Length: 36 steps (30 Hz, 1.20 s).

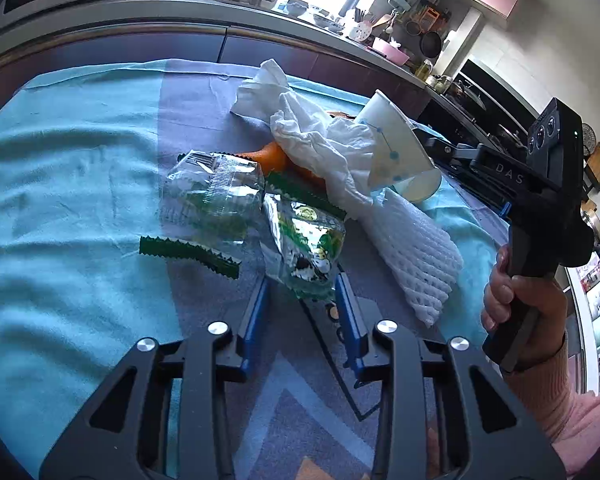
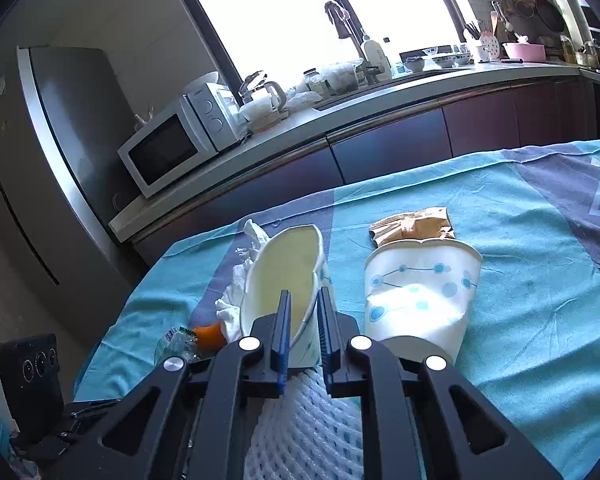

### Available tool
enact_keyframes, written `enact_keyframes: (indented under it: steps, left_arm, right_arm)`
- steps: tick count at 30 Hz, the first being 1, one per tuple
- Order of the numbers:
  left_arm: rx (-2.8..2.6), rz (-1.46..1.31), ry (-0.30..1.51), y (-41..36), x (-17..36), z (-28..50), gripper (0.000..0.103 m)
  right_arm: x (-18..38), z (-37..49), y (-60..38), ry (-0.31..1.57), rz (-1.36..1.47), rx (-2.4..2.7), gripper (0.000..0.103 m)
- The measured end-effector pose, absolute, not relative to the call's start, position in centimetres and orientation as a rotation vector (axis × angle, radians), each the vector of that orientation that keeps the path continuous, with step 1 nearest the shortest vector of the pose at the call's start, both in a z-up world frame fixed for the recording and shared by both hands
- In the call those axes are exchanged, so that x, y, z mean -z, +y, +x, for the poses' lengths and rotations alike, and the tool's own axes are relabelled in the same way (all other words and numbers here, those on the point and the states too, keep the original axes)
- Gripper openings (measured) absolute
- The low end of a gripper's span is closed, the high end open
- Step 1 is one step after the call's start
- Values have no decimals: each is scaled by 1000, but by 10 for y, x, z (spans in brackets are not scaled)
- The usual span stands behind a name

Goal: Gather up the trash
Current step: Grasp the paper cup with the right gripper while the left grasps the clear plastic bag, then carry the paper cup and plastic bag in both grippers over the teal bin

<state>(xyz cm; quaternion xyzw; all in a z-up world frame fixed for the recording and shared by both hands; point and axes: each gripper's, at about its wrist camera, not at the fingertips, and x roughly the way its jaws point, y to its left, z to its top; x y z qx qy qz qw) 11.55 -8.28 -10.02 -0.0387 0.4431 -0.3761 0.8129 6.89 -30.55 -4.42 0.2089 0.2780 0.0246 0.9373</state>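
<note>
While hidden leftward, brown packet [image 2: 414,226] behind second cup [image 2: 420,300]

Daylight pours in through the window [image 2: 284,12] above the counter [image 2: 380,92], and the panes are blown out to plain white in both views. Below the window the cabinet fronts [image 2: 380,148] sit in dim shade, while the tablecloth [image 2: 540,320] nearer the cameras is evenly lit with soft creases. A glare patch whitens the paper cup [image 2: 420,300] (its pattern washes out there). Straight lines bow hard toward the dark, rounded picture edges.
</note>
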Motion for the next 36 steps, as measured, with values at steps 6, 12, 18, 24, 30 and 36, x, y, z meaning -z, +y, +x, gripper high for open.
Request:
enact_keyframes:
  steps: [6, 12, 18, 24, 30, 36]
  left_arm:
    - [805, -81, 932, -84, 98, 116, 7]
    - [811, -51, 891, -88, 91, 110, 1]
    - [820, -44, 859, -84, 83, 105, 1]
    - [810, -37, 820, -69, 74, 97, 1]
    - [787, -38, 784, -47, 64, 85, 1]
    - [756, -50, 750, -15, 54, 74, 1]
  right_arm:
    - [42, 64, -309, 551, 440, -54, 3]
    - [32, 56, -308, 515, 433, -61, 3]
    - [21, 45, -307, 478, 427, -59, 3]
    - [7, 31, -305, 435, 426, -74, 3]
    - [-6, 24, -292, 399, 416, -134, 3]
    - [-13, 27, -266, 397, 414, -233, 3]
